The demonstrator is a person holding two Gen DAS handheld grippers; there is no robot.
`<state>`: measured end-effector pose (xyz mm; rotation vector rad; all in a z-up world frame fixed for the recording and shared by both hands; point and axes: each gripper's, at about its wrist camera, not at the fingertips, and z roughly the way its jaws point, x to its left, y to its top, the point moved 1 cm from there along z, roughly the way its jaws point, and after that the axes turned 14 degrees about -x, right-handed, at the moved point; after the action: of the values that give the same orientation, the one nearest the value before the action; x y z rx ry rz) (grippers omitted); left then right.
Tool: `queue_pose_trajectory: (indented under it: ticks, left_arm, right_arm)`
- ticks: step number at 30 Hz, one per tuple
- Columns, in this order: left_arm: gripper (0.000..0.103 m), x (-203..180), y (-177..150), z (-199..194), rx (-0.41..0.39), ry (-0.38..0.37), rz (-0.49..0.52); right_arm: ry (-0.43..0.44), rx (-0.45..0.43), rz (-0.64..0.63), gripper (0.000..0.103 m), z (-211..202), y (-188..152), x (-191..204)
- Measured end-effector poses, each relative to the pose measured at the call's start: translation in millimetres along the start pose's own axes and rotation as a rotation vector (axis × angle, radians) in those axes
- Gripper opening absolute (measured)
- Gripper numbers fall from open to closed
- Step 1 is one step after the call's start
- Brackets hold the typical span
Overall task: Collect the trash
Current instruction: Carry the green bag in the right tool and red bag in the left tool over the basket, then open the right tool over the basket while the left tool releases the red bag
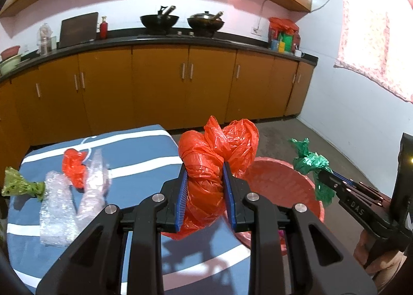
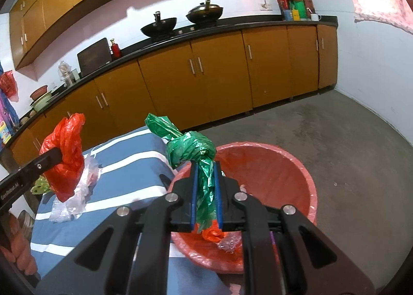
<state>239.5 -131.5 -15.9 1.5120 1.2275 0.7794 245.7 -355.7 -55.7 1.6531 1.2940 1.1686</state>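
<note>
Table (image 1: 144,148): set before the cabinets (image 1: 160,83), left of the bin (image 2: 291,166).
Bubble wrap (image 1: 55,212): laid on the table.
Woks (image 1: 159,21): placed on the counter (image 1: 124,43).

Both wrist views look down past their jaws, sharing the bin (image 1: 284,181) and table (image 2: 129,155).
</note>
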Motion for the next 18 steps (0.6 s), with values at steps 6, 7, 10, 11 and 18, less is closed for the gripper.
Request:
queue_pose_trajectory:
  ticks: [6, 7, 10, 11, 18]
  left_arm:
    - [0.026, -21, -6, 8, 0.020, -0.035, 0.019]
    - [0.026, -23, -6, 10, 0.022, -0.038, 0.020]
    - [0.026, -31, -8, 14, 0.030, -0.050, 0.023]
    - [0.026, -35, -9, 16, 0.033, -0.056, 0.024]
    - [0.026, -52, -11, 26, 0.048, -0.078, 0.034]
  right_arm:
    - [-0.030, -0.003, 0.021, 0.013, -1, -1, -18]
    - [-0.035, -0.004, 0.023, 0.013, -1, -1, -19]
    - [-0.046, -0.005, 0.030, 0.013, 0, -1, -27]
    - [-0.050, -0.004, 0.032, 0.013, 0, -1, -31]
    - [-0.074, -0.004, 0.049, 0.013, 2, -3, -46]
